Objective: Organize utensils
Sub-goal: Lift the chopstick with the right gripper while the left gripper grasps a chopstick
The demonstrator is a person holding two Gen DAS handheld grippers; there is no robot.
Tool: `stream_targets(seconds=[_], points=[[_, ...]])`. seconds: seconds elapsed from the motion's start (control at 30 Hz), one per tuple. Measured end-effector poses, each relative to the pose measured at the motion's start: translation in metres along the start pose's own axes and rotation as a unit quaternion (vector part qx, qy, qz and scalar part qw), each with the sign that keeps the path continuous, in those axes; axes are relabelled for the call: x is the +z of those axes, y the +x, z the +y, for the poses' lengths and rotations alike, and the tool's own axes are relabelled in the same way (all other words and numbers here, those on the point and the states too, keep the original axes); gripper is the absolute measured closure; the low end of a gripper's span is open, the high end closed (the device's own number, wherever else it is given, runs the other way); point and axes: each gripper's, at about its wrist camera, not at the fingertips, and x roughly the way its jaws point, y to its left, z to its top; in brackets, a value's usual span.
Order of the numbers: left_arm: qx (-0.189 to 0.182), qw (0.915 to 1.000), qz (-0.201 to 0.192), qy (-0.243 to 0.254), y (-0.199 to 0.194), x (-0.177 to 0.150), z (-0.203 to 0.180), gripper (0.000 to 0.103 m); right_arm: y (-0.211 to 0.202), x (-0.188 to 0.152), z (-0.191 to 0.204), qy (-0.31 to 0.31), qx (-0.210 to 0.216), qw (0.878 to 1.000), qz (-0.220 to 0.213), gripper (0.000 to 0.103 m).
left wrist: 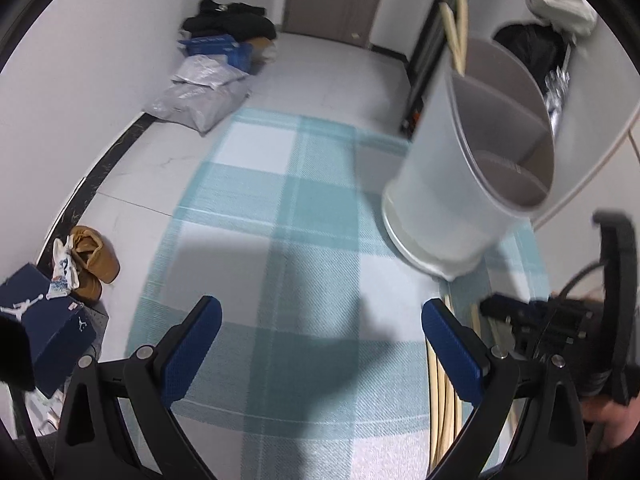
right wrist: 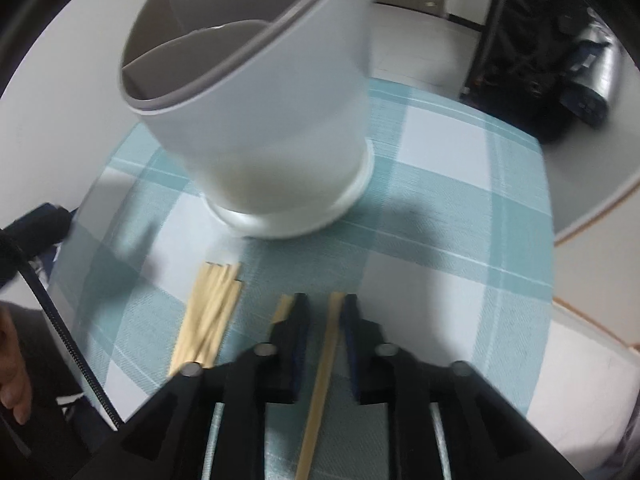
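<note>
From the left wrist, the left gripper (left wrist: 322, 332) hangs with jaws spread wide over the checked teal cloth (left wrist: 288, 184), gripping nothing; the grey divided utensil holder (left wrist: 472, 168) stands ahead and right of its right finger, two chopsticks (left wrist: 456, 32) already upright in its far compartment, probably where the rest belong. From the right wrist, the right gripper (right wrist: 325, 320) has jaws nearly together around one chopstick (right wrist: 324, 376), though firm contact cannot be told; loose chopsticks (right wrist: 210, 320) lie just left, the holder directly ahead.

Left gripper (left wrist: 320, 320): jaws spread wide, nothing between them.
Right gripper (right wrist: 325, 300): jaws narrowly parted, not visibly clamping anything.
</note>
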Motion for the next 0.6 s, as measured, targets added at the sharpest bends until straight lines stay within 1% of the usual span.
stream_targets(seconds=[0.07,0.17,0.27,0.4,0.5,0.6], points=[[0.003,0.9998,0.013,0.016,0.006,-0.003,-0.008,0.004,0.001,0.0,-0.005,0.01,0.011,1.0,-0.004,0.097],[0.011,0.9982,0.039,0.044,0.018,-0.008,-0.022,0.004,-0.002,-0.002,-0.018,0.041,0.034,0.998,-0.013,0.097],[0.015,0.9962,0.055,0.066,0.025,-0.013,-0.032,0.004,-0.013,-0.003,-0.036,0.083,0.064,0.994,-0.037,0.097],[0.02,0.9935,0.073,0.085,0.033,-0.019,-0.04,0.004,-0.027,-0.001,-0.062,0.148,0.117,0.98,-0.069,0.097],[0.022,0.9924,0.085,0.086,0.037,-0.021,-0.041,0.004,-0.035,-0.004,-0.083,0.19,0.153,0.966,-0.09,0.097],[0.024,0.9926,0.083,0.085,0.036,-0.021,-0.041,0.004,-0.045,-0.01,-0.099,0.215,0.178,0.954,-0.112,0.097]])
